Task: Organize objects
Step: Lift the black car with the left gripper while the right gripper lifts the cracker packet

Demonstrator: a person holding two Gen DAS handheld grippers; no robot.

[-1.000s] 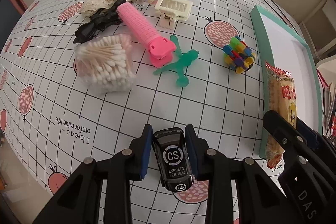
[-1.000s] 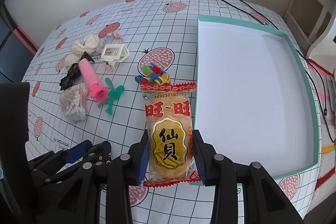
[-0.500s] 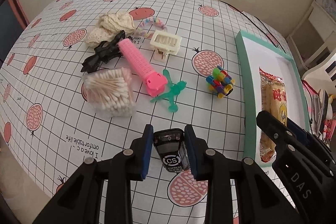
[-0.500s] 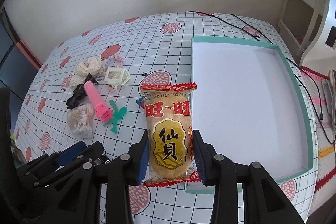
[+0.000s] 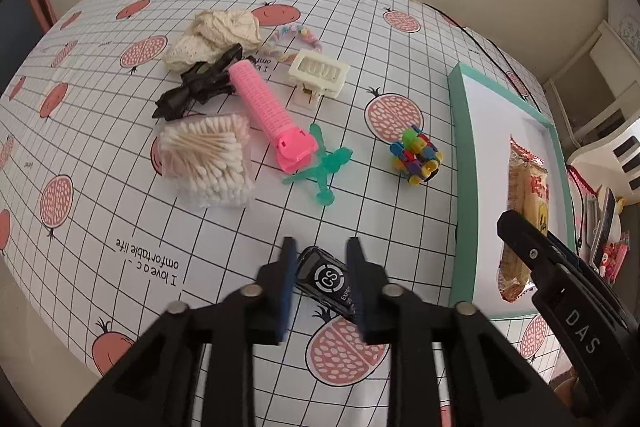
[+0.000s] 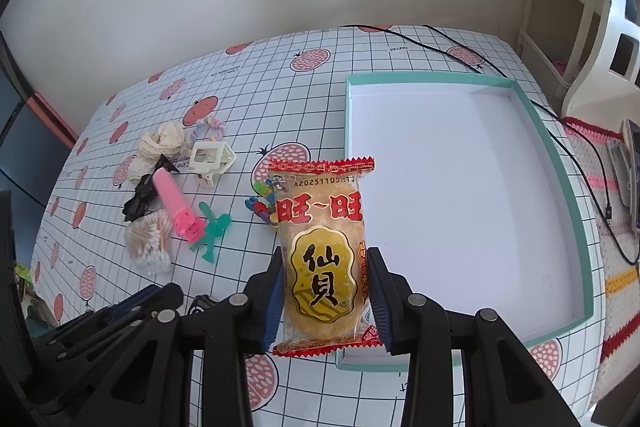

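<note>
My left gripper point(image 5: 322, 267) is shut on a black toy car point(image 5: 326, 279) marked "CS EXPRESS". The car sits askew between the blue pads, above the tablecloth near the front edge. My right gripper point(image 6: 326, 267) is shut on a red and yellow snack packet point(image 6: 324, 251), held above the near left corner of the teal-rimmed white tray point(image 6: 560, 179). In the left wrist view the packet point(image 5: 524, 195) hangs over the tray point(image 5: 460, 155) at the right. The tray floor is bare.
Loose on the cloth left of the tray: cotton swabs point(image 5: 208, 163), pink roller point(image 5: 268, 111), green figure point(image 5: 324, 167), colourful bead toy point(image 5: 416, 155), cream claw clip point(image 5: 320, 75), black hair clip point(image 5: 200, 87), cream scrunchie point(image 5: 216, 35). A black cable point(image 6: 440, 39) runs behind the tray.
Both grippers have risen and drawn back from the table. The snack packet has come over the tray's near left corner. The car has turned askew between the left fingers.
</note>
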